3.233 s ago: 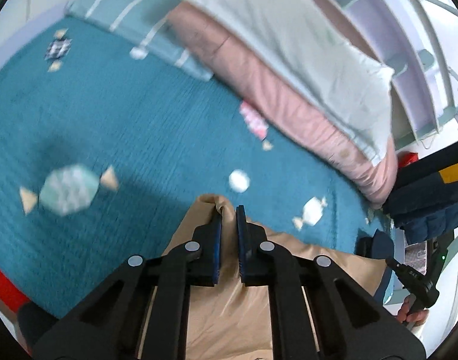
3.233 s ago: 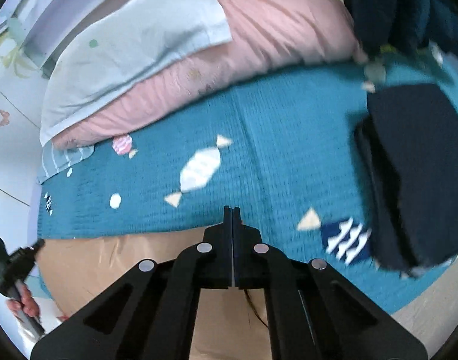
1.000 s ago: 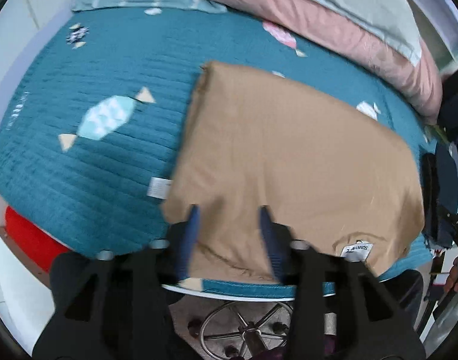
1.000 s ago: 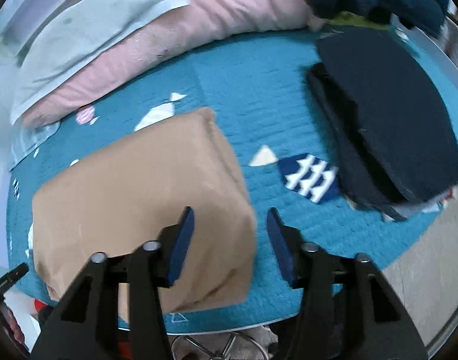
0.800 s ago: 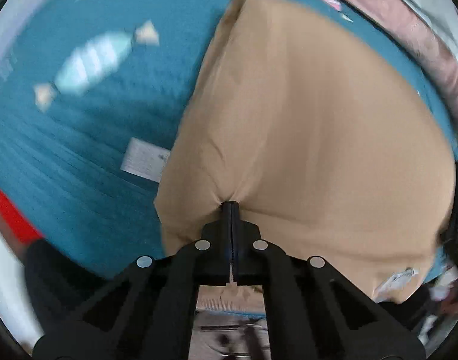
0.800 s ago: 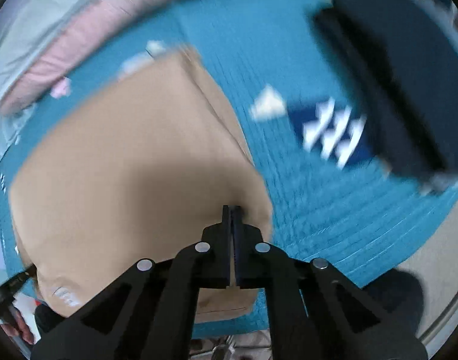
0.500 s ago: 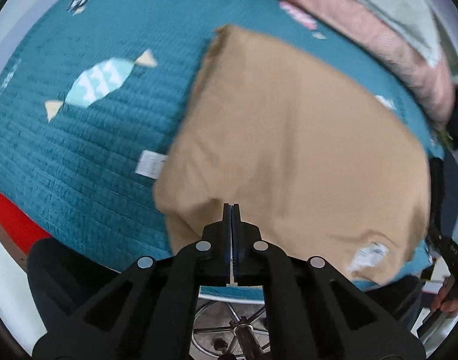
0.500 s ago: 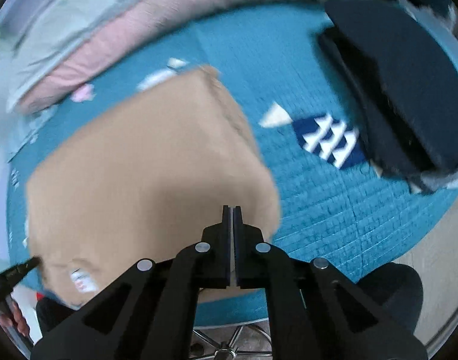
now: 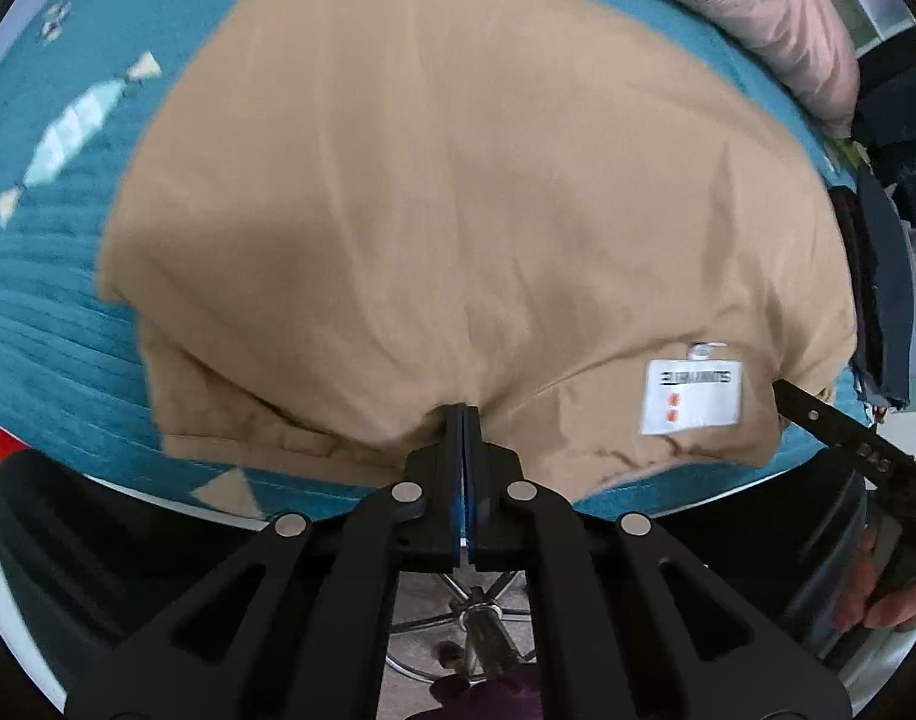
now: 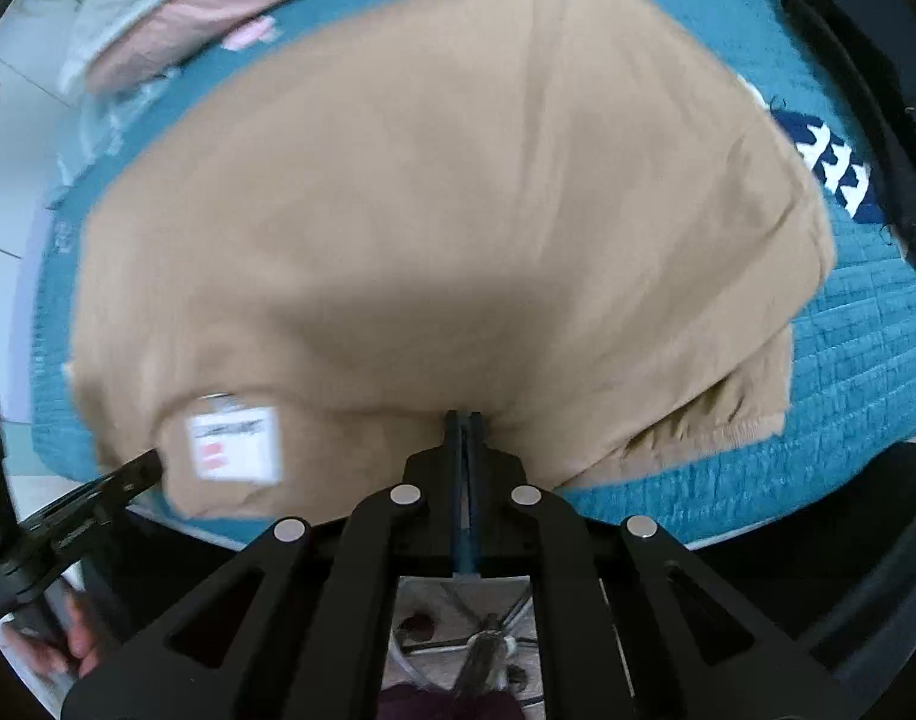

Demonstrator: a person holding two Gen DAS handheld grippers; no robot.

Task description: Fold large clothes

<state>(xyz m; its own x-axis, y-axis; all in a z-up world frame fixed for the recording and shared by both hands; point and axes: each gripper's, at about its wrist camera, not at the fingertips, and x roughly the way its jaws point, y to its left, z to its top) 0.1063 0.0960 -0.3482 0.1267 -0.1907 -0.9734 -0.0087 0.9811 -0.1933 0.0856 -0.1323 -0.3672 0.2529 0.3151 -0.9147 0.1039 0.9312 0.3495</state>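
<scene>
1. a teal quilt (image 9: 50,276) with candy-shaped patches covers the bed; in the left wrist view a pale candy patch (image 9: 74,126) lies at the far left.
2. a tan garment (image 9: 458,192), folded over in layers, lies spread across the quilt and fills most of both views, its near hem at the bed's near edge.
3. the left gripper (image 9: 462,414) has its fingers pressed together on a pinch of the garment's near edge, the cloth puckering at the tips.
4. a white label (image 9: 691,396) sits on the garment just right of that gripper.
5. the right gripper (image 10: 462,420) is likewise clamped on the near edge, right of the label.
6. lower layers of the garment stick out at its right corner.
7. a navy patch (image 10: 835,168) shows just right of the garment.
8. dark folded clothes (image 10: 865,60) lie at the far right.
9. pink bedding (image 9: 781,18) lies along the far side.
</scene>
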